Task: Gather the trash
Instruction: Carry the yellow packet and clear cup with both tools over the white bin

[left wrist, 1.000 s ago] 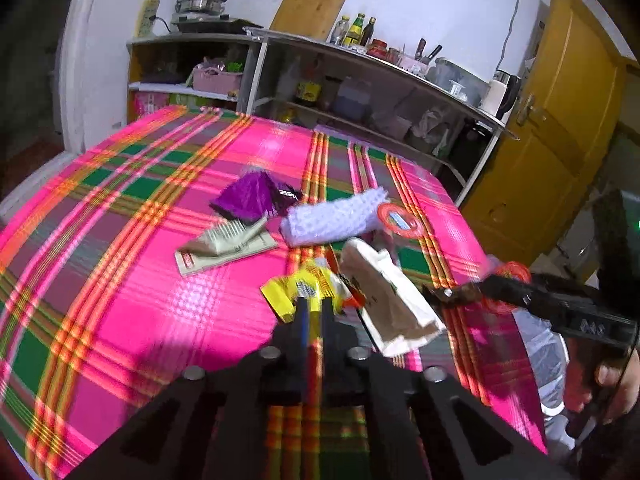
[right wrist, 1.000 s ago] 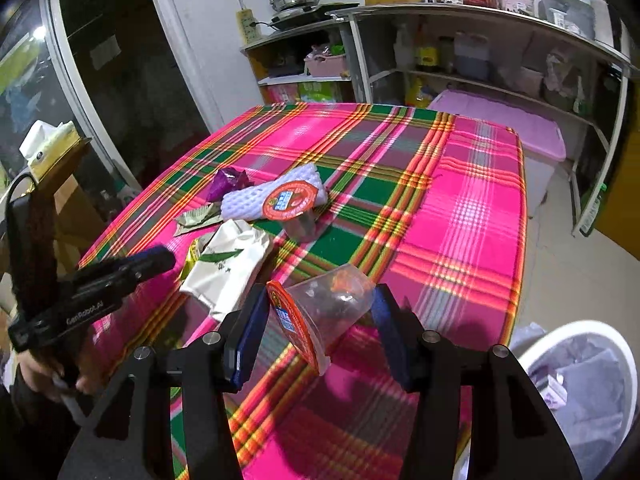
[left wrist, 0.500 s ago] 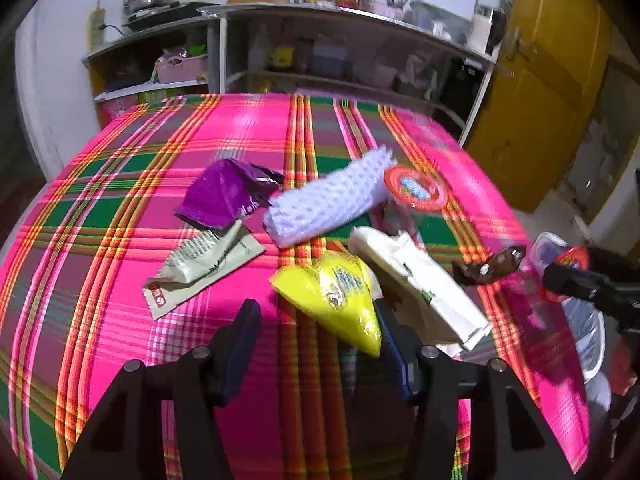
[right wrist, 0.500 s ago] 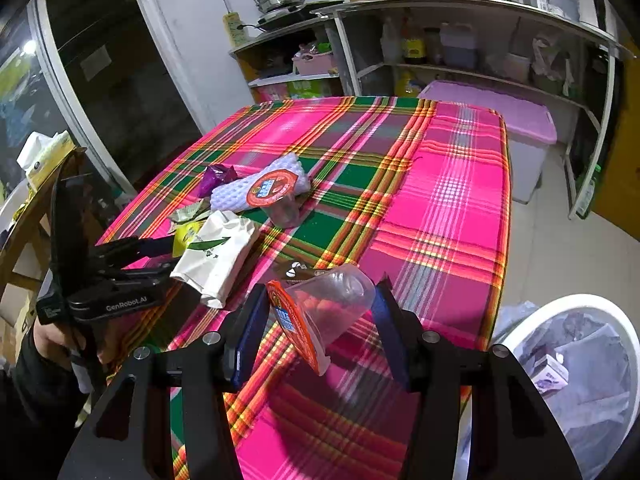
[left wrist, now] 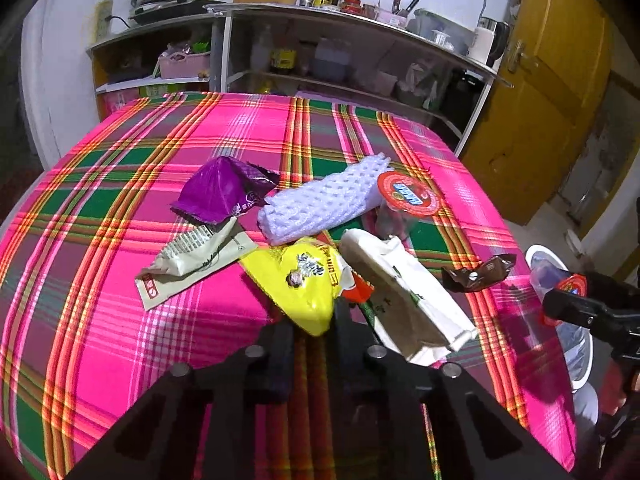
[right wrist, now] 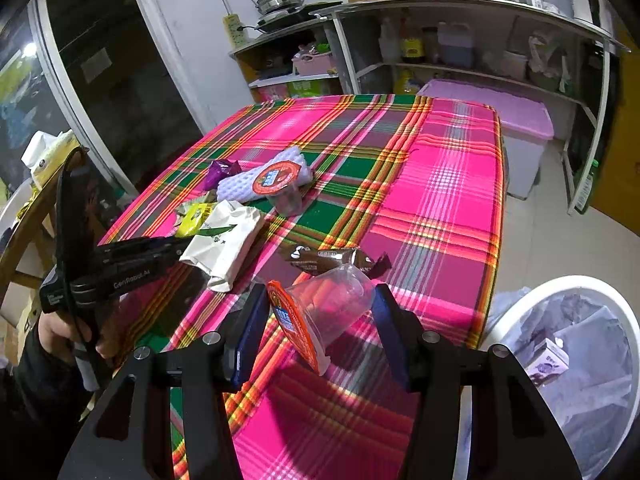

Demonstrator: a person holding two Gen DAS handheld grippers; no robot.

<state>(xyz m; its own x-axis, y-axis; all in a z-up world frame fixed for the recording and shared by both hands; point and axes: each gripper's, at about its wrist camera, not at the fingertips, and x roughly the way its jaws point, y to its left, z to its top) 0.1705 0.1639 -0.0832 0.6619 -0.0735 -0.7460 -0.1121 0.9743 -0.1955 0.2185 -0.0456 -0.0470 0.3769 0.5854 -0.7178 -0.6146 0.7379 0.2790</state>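
Through the left wrist camera I see my left gripper (left wrist: 314,326) pinching the near tip of a yellow snack bag (left wrist: 298,280), fingers pressed close on it. The bag lies on the plaid tablecloth (left wrist: 100,320) in the middle of the trash pile. Taking the bag as my marker: a white paper bag (left wrist: 404,300) lies just to its right, touching it, and a beige wrapper (left wrist: 192,264) lies just to its left. Behind the yellow bag sits a white foam sleeve (left wrist: 324,202), with a purple wrapper (left wrist: 224,190) to the left of that and a lidded clear cup (left wrist: 404,204) with a red lid at the sleeve's right end. A brown candy wrapper (left wrist: 478,272) lies well to the right of the yellow bag, near the table edge. Beyond that edge my right gripper (left wrist: 576,306) shows with its load, above the white trash bin (left wrist: 580,344).

Through the right wrist camera my right gripper (right wrist: 320,320) clamps a clear plastic cup (right wrist: 324,310) lying sideways between the fingers, its red lid toward the left finger. The cup hangs over the near corner of the tablecloth (right wrist: 440,200). The trash bin (right wrist: 568,356) stands on the floor to the right of the cup, lined with a bag and holding some rubbish. The brown candy wrapper (right wrist: 332,260) lies just behind the cup. The white paper bag (right wrist: 224,240) lies left of it, with my left gripper (right wrist: 172,246) reaching in beside it.
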